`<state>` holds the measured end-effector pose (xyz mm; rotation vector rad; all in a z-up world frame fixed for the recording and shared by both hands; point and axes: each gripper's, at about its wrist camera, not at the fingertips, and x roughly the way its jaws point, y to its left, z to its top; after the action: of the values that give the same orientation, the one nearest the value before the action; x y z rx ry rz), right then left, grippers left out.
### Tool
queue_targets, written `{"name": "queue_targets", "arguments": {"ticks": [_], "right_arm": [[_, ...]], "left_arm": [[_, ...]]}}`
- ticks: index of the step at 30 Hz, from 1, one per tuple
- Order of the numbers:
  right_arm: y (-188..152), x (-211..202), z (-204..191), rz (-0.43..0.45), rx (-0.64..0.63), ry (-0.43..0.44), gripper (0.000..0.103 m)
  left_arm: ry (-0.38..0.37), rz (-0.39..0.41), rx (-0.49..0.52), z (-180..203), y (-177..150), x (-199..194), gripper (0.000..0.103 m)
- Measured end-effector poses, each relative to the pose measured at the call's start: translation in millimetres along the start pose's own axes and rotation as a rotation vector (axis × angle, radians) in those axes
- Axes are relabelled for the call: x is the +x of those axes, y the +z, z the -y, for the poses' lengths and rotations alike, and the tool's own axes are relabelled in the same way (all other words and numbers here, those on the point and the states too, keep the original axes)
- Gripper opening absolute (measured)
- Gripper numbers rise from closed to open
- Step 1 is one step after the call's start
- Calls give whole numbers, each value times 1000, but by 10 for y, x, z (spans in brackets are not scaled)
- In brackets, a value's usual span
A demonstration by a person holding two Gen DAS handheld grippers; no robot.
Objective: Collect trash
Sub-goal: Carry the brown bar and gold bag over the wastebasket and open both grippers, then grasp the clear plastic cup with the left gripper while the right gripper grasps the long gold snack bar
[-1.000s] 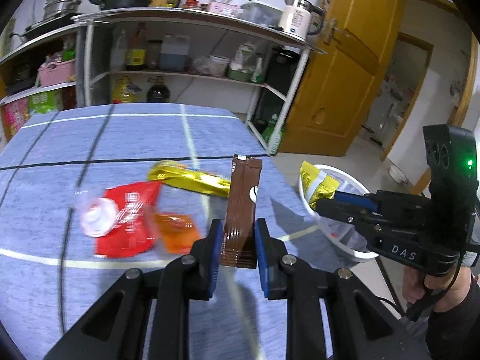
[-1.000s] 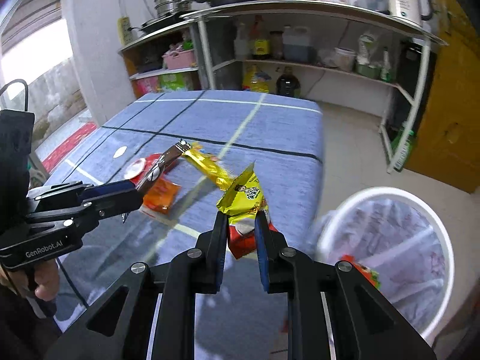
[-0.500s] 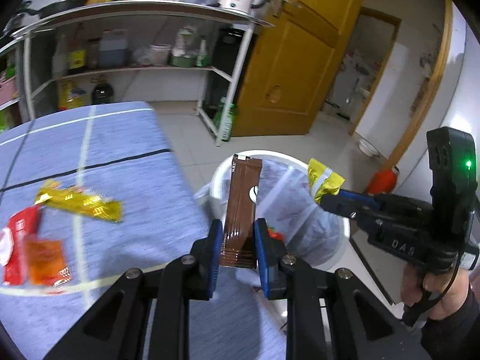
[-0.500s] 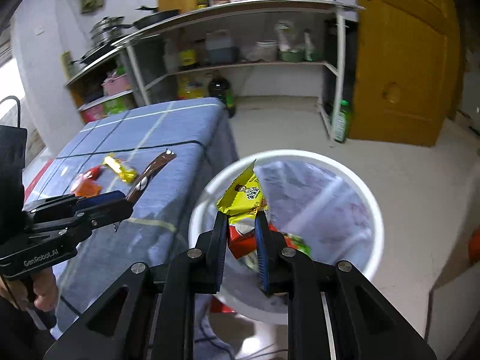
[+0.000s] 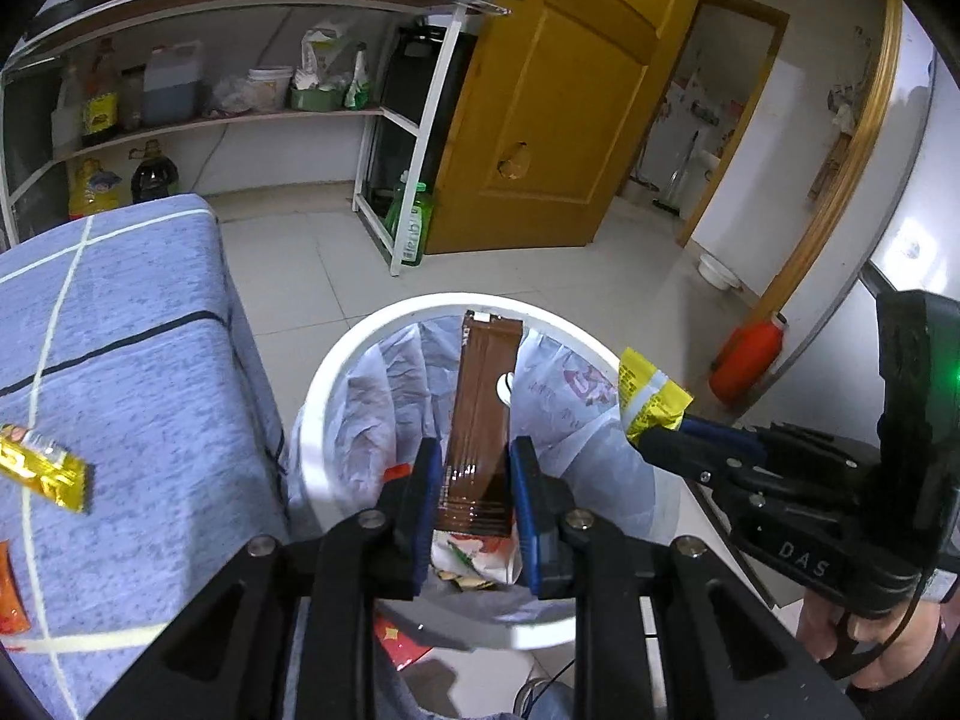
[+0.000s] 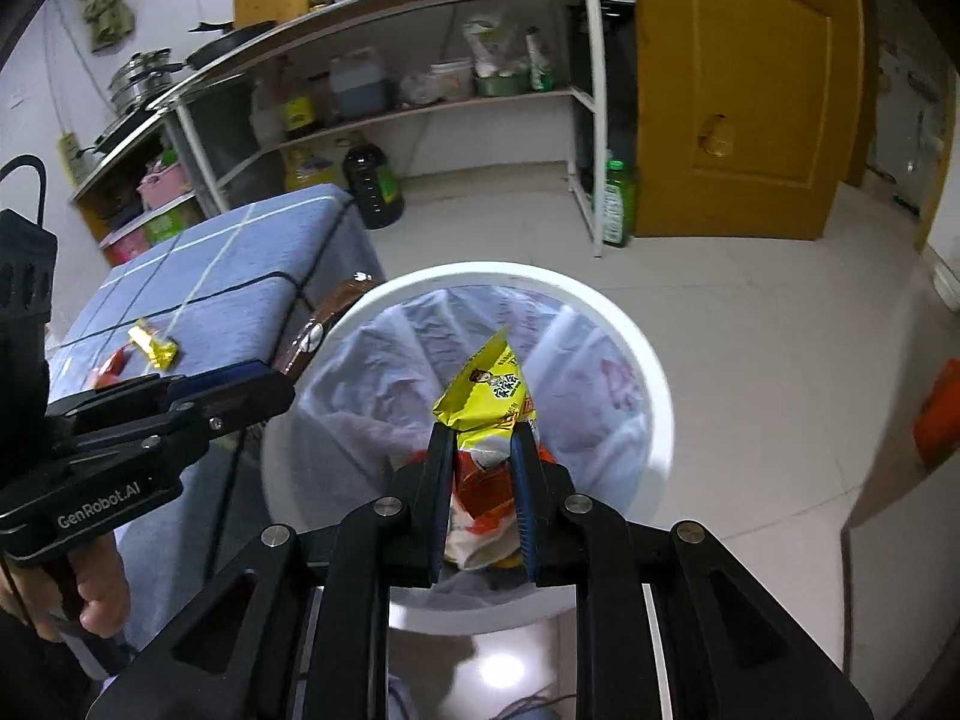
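Deposit step. The left gripper, jaws narrowly parted and just easing wider, still pinches the brown wrapper above the white bin. The right gripper, likewise narrow, clamps the yellow packet at the bin's 6 o'clock. Next: widen both fully, then fetch the gold wrapper at 9 o'clock.

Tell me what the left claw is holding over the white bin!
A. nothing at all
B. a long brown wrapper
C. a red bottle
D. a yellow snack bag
B: in the left wrist view the left claw pinches a long brown wrapper above the white bin; the yellow snack bag sits in the right claw.
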<state>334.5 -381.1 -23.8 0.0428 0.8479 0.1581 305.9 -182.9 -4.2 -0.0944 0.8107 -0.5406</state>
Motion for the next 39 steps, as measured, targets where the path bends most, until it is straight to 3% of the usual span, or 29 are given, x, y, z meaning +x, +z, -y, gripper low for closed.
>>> {"name": "queue_targets", "arguments": {"ticks": [6, 10, 19, 31, 39], "right_arm": [[-3, 2, -10, 1, -6, -11, 22], [-3, -19, -16, 8, -1, -5, 33], [43, -180, -207, 58, -31, 56, 33], [93, -286, -798, 93, -145, 183, 33], [142, -259, -1332, 105, -253, 271, 33]], "left_arm": [[7, -1, -4, 9, 22, 43, 30], [3, -2, -19, -22, 8, 29, 33], [18, 64, -25, -108, 1, -326, 33], [120, 141, -55, -491, -156, -955, 33], [218, 172, -106, -901, -303, -1323, 40]]}}
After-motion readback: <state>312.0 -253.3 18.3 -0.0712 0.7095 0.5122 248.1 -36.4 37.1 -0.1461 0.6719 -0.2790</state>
